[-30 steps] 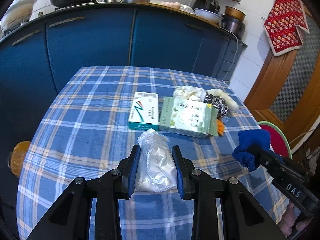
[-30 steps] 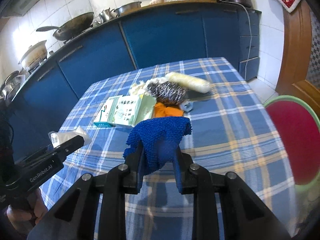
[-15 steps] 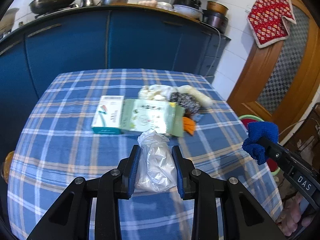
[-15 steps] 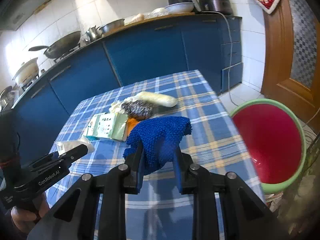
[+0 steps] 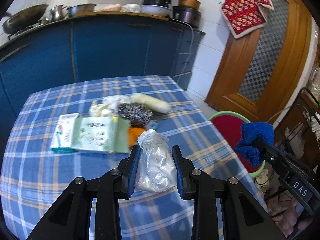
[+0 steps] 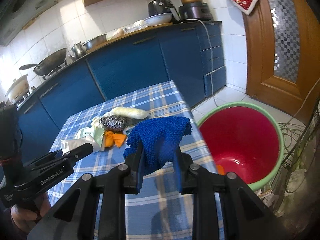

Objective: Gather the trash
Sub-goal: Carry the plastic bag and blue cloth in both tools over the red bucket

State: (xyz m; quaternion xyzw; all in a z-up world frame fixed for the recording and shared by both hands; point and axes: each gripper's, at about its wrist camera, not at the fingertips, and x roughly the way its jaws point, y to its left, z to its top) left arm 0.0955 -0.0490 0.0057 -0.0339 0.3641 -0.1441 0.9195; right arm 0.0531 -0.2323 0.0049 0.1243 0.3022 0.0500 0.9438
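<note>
My left gripper (image 5: 156, 152) is shut on a crumpled clear plastic bag (image 5: 155, 166), held above the checked table. My right gripper (image 6: 160, 150) is shut on a blue knitted cloth (image 6: 160, 138), which hangs over the table's right edge beside a red bucket with a green rim (image 6: 240, 140). In the left wrist view the blue cloth (image 5: 254, 140) and the bucket (image 5: 228, 122) show at the right. On the table lie a green paper box (image 5: 96, 136), a white box (image 5: 64, 132), an orange scrap (image 5: 136, 134), a steel scrubber (image 5: 134, 112), white wads (image 5: 104, 108) and a pale roll (image 5: 152, 102).
Blue kitchen cabinets (image 5: 110, 48) with pans and pots on top run behind the table (image 5: 40, 172). A wooden door (image 5: 266, 60) stands at the right with a red quilted mat (image 5: 246, 6) hung beside it. Cables and clutter lie on the floor (image 6: 296, 140) by the bucket.
Both grippers have swung to the right and risen a little, each carrying its load. The bucket has come into fuller view and the table items have slid left in both views.
</note>
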